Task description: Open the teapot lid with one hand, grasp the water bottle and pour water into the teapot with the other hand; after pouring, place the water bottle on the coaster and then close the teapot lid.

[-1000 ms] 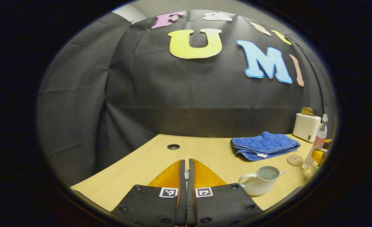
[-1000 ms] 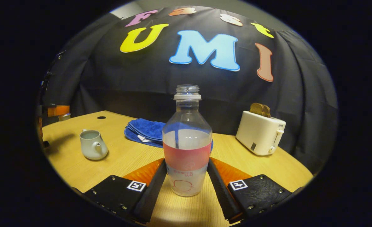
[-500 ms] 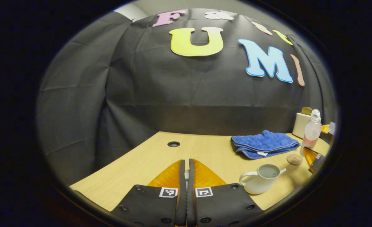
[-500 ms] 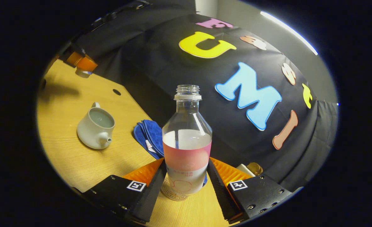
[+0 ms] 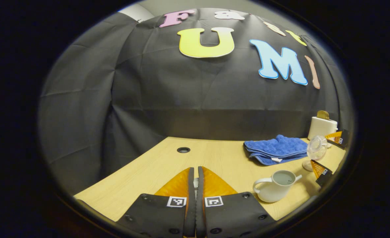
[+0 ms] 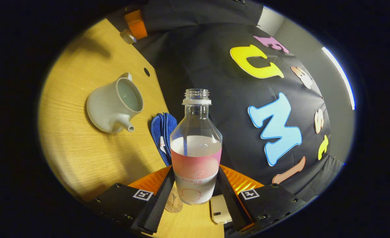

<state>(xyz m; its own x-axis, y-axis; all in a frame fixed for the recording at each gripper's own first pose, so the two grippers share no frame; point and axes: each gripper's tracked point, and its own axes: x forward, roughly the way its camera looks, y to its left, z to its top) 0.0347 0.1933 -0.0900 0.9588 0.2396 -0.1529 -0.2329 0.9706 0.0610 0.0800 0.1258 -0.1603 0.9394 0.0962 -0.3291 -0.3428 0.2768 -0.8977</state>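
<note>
I have the right tongs (image 6: 195,185) clamped on the clear, pink-banded plastic water bottle (image 6: 196,145), tilted beside the open white ceramic teapot (image 6: 114,104); left tongs (image 5: 195,185) together. Risk: mouth off-centre spills onto the tabletop (image 6: 82,145)

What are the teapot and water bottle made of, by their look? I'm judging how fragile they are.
The teapot looks like glazed ceramic: pale, opaque, thick-walled, with a soft sheen. The water bottle looks like clear thin plastic: see-through walls, threaded neck, a pink label band. Glass can't be ruled out.

teapot (image 6: 114,104) mouth open above | blue towel (image 6: 163,132) just beside spout
</note>
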